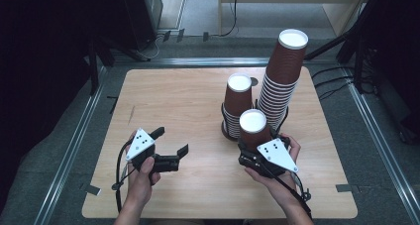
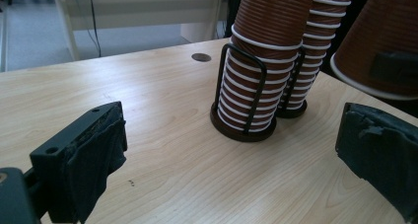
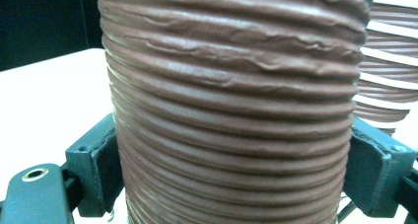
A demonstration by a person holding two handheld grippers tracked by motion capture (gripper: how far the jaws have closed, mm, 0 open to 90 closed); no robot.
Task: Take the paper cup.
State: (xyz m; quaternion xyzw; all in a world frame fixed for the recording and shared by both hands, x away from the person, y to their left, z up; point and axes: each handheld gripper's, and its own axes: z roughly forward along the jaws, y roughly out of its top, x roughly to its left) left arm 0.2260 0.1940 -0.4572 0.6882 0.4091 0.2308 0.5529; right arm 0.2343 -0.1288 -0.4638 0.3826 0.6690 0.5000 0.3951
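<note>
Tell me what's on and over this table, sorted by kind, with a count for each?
Stacks of brown paper cups in wire holders: 2, a short stack and a tall stack
Single brown cup, upside down, clamped in the right gripper: 1
Hand-held grippers: 2, counting the left gripper, open
Total: 5

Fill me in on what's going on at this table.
A person works at a wooden table with a handheld gripper in each hand. The right gripper is clamped on one upside-down brown ribbed paper cup, held just in front of two stacks of the same cups in black wire holders: a short stack and a tall leaning one. The left gripper is open and empty over bare tabletop.
</note>
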